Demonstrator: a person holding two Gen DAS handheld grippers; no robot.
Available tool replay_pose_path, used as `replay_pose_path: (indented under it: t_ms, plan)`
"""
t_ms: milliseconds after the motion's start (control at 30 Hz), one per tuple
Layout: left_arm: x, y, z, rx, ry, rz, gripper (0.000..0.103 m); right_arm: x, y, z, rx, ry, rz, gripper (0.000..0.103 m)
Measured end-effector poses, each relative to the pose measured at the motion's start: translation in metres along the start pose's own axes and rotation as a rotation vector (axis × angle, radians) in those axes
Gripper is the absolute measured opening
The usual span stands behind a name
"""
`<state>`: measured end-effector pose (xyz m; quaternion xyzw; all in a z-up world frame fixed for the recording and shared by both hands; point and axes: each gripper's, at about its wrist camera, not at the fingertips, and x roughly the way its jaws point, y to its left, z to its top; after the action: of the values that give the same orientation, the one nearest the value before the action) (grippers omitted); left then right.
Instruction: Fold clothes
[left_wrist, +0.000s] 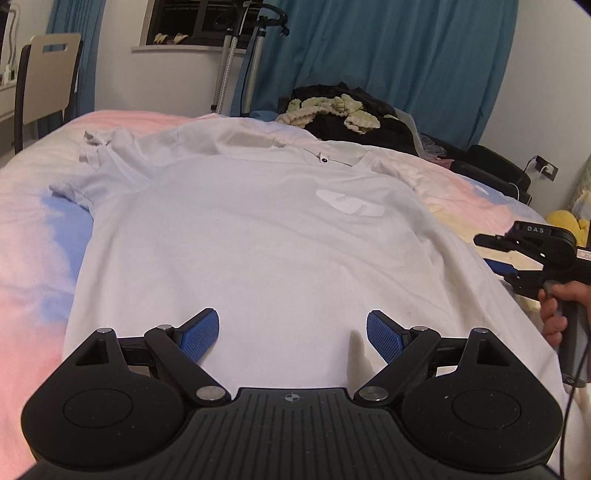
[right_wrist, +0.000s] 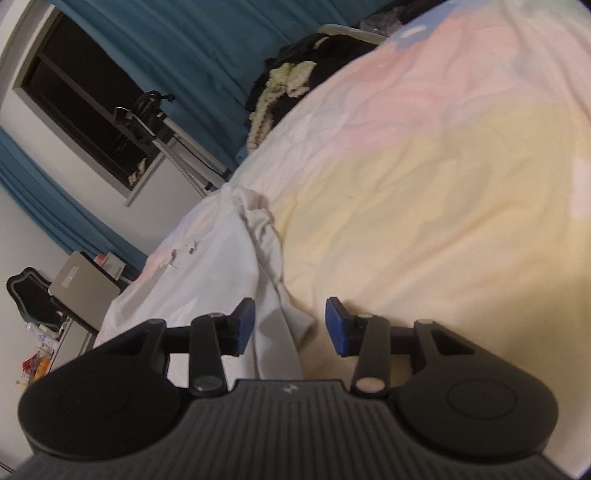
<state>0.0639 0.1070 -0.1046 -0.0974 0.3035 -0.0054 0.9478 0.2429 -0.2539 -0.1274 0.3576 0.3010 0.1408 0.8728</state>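
While both grippers gape, the white T-shirt (left_wrist: 258, 236) lies beneath.

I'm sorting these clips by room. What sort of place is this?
Most likely a bedroom at home: a white T-shirt lies spread on a bed, with blue curtains and a window behind.

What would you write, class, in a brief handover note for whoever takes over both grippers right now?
Left gripper: open, empty, over the hem of the white T-shirt.
Right gripper: open, empty, its fingers either side of the shirt's side edge.
The shirt lies spread front up on the pastel bedspread, one sleeve rumpled.
Done: shirt laid out. Left: every fold.
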Motion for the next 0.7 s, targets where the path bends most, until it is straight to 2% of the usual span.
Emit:
replay_pose_path:
  t_ms: [167,233,267,333,467,700]
  plan:
    - [0.0,0.0,0.0,-0.022,0.003,0.0,0.089,0.028,-0.015,0.021,0.124,0.013,0.095,0.044]
    - [0.001,0.0,0.0,-0.025,0.005,0.0,0.089,0.042,-0.017,0.027,0.129,0.056,0.069,0.042]
    - [0.002,-0.001,0.0,-0.027,0.006,0.0,0.089,0.047,-0.018,0.029,0.121,0.078,0.039,0.039]
    - [0.005,-0.002,0.001,-0.029,0.009,0.0,0.089,0.051,-0.02,0.029,0.097,0.106,-0.015,0.02]
    - [0.014,-0.004,0.002,-0.029,0.017,-0.006,0.089,0.045,-0.03,0.024,0.134,0.134,-0.021,0.018]
    - [0.012,-0.003,0.002,-0.048,0.014,-0.013,0.089,0.037,-0.025,0.01,0.153,0.201,0.018,0.021]
